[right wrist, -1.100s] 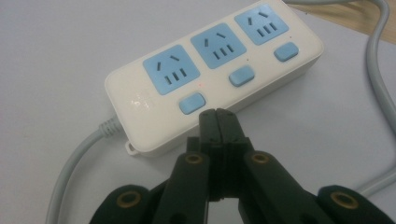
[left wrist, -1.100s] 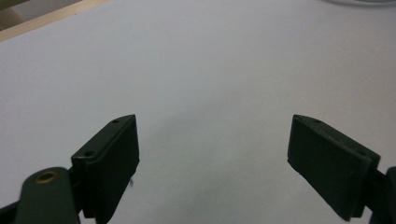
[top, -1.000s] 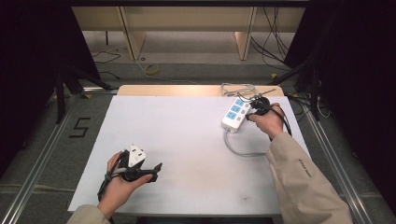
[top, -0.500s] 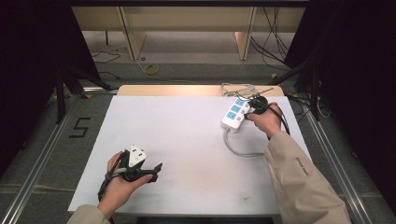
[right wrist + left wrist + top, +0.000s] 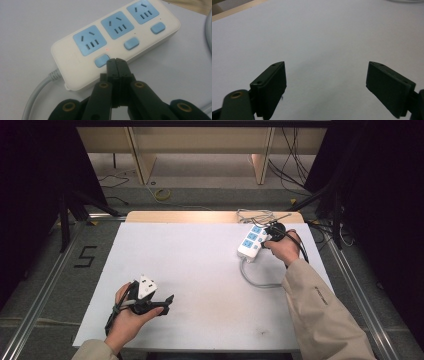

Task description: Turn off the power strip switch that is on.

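My left gripper (image 5: 162, 301) sat near me on the white table (image 5: 200, 285), at the left. Its fingers (image 5: 270, 85) were wide apart with nothing between them. It rested there and held nothing.

Farther off, at the right, my right gripper (image 5: 116, 65) was up at the power strip (image 5: 112, 42). Its fingers were squeezed tight together, like one thin tip, and they held nothing. The tip touched, or almost touched, the nearest blue switch (image 5: 101, 60). A tiny red light (image 5: 107, 49) showed just past it. From above, the strip lay near the far right edge of the table (image 5: 251, 241), and its gray cord (image 5: 255, 280) curled back toward me.

I thought the strip was hard plastic, stiff and smooth. It looked light, so it could slide away if I pushed from the side. A push straight down on the switch would be best, because the table would hold it up. The switch was small, so the tip had to land right on the middle of it. If I wanted to lift the strip, I would grab it across its short width, on the two long sides. The cord was bendy and would drag along behind. It would tug a bit too.

Past the strip there were more wires (image 5: 257, 215) at the back edge of the table.
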The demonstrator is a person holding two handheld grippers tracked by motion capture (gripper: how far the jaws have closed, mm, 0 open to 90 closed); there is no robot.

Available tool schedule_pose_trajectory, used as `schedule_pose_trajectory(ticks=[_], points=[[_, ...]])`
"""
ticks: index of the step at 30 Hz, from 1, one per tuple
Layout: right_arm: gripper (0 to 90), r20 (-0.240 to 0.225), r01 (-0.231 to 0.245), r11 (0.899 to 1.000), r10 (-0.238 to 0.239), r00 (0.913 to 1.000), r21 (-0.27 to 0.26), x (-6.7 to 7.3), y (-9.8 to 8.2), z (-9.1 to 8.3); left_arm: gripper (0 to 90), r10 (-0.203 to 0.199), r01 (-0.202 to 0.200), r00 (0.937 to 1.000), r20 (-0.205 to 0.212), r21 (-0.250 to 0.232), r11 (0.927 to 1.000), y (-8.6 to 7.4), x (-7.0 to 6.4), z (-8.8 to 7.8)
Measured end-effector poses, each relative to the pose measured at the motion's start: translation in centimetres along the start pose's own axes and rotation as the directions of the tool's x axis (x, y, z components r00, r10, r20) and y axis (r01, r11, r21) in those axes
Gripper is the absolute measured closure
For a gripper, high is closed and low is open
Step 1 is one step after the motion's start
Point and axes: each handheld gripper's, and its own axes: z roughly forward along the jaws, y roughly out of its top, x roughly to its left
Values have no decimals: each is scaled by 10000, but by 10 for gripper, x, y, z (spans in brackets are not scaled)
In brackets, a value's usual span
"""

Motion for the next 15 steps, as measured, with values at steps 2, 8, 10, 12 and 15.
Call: schedule_pose_trajectory(ticks=[2, 8, 10, 12, 15], points=[[900, -10, -6, 10000, 6, 10000, 40, 1, 1, 0, 164, -35, 35, 10000, -6, -49, 10000, 0, 0, 0], [900, -14, 16, 10000, -16, 10000, 53, 2, 4, 2, 164, -41, 41, 10000, 9, -63, 10000, 0, 0, 0], [900, -28, 56, 10000, -56, 10000, 54, 3, 5, 2, 164, -38, 38, 10000, 6, -68, 10000, 0, 0, 0], [900, -35, 113, 9999, -113, 9999, 68, 3, 7, 2, 164, -48, 48, 10000, -5, -64, 10000, 0, 0, 0], [900, 4, 149, 9999, -149, 9999, 68, 4, 11, 3, 164, -36, 36, 10000, -4, -59, 10000, 0, 0, 0]])
